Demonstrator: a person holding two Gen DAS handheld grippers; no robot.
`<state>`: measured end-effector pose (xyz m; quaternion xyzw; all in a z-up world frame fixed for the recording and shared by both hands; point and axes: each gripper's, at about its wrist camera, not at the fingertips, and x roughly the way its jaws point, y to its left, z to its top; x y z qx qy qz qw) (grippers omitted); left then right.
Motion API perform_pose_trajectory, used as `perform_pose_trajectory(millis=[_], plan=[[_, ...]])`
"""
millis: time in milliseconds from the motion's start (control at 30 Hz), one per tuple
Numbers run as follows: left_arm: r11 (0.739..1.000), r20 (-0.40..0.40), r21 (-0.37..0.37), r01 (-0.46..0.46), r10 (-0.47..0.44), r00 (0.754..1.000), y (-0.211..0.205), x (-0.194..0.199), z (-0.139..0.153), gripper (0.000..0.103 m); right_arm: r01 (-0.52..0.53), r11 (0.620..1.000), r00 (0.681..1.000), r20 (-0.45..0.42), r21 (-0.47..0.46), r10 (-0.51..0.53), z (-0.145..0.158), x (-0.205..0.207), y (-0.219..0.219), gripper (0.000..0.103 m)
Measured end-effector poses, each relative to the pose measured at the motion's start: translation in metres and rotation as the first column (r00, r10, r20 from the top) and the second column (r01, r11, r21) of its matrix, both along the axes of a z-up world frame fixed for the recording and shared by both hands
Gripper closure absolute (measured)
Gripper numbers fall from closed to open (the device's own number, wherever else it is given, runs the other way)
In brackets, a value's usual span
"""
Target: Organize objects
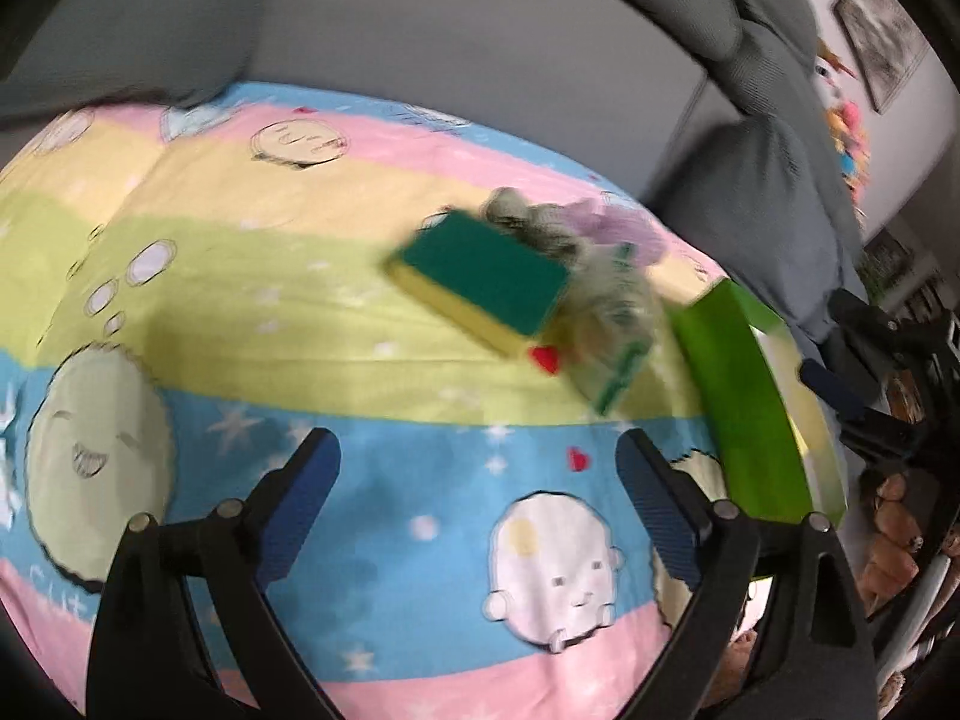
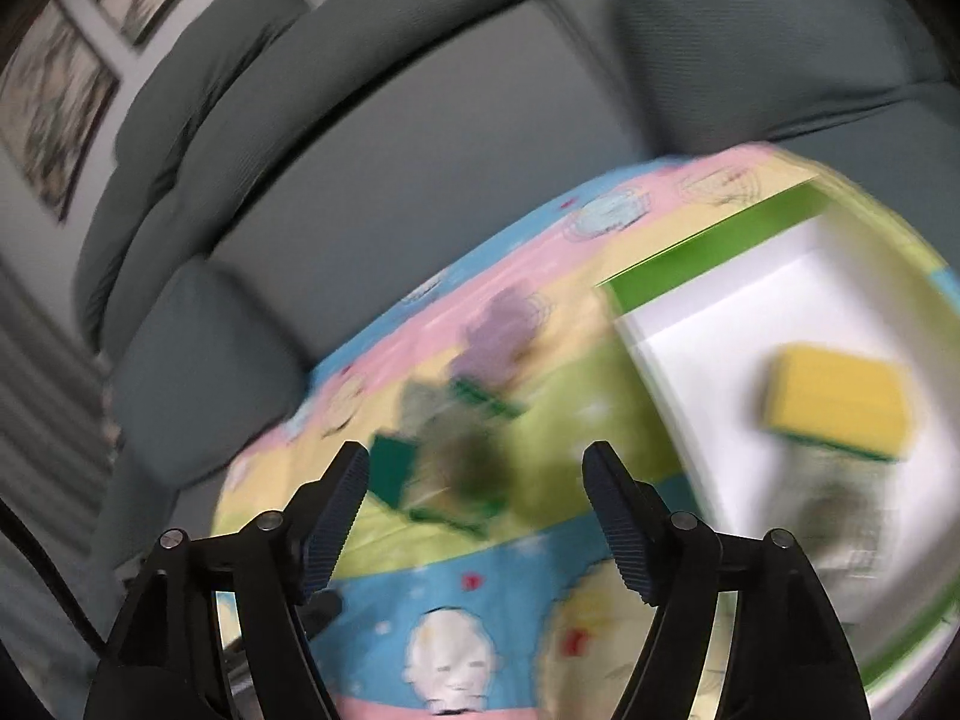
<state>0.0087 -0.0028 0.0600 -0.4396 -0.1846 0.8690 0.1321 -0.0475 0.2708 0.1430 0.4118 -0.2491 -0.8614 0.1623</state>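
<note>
Both grippers spread and empty above the striped cartoon cloth [image 1: 252, 312].

No legible writing; both views blurred. Left gripper [image 1: 480, 456] view: sponge [image 1: 480, 294], green side up, yellow edge, on the cloth, touching clear packets of scourers [image 1: 600, 312]; green tray [image 1: 750, 396] edge-on just beside. Right gripper [image 2: 477, 474] view alone shows the tray's white inside, holding a second sponge [image 2: 840, 399], yellow side up, and a packet [image 2: 840, 516].

Pastel-striped cartoon-face cloth [image 1: 336, 324], green-topped yellow sponge [image 1: 480, 282], green-rimmed white tray [image 2: 714, 246], grey sofa [image 2: 420, 120]
</note>
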Motion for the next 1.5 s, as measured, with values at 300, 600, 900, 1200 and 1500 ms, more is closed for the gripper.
perform_pose_trajectory(millis=[300, 600, 900, 1200, 1500], plan=[[0.997, 0.001, 0.054, -0.059, 0.059, 0.998, -0.026, 0.007, 0.004, 0.01, 0.008, 0.997, 0.982, 0.189, -0.074, 0.006, -0.072, -0.056, -0.037, 0.028], [0.996, 0.009, 0.073, -0.058, 0.057, 0.998, -0.029, 0.007, 0.005, 0.01, 0.041, 0.984, 0.965, 0.261, -0.172, 0.005, -0.101, -0.056, -0.029, 0.051], [0.995, 0.011, 0.082, -0.053, 0.052, 0.999, -0.03, 0.007, 0.005, 0.01, -0.026, 0.989, 0.978, 0.206, 0.145, -0.004, -0.062, -0.005, -0.035, 0.053], [0.996, 0.035, 0.081, -0.037, 0.034, 0.999, -0.025, 0.005, 0.001, 0.01, -0.309, 0.871, 0.946, 0.214, 0.38, 0.242, -0.047, 0.027, -0.099, 0.049], [0.992, 0.061, 0.121, 0.015, -0.022, 0.998, -0.006, 0.003, -0.009, 0.01, -0.238, 0.934, 0.969, 0.137, 0.265, 0.207, -0.028, 0.032, -0.073, 0.035]])
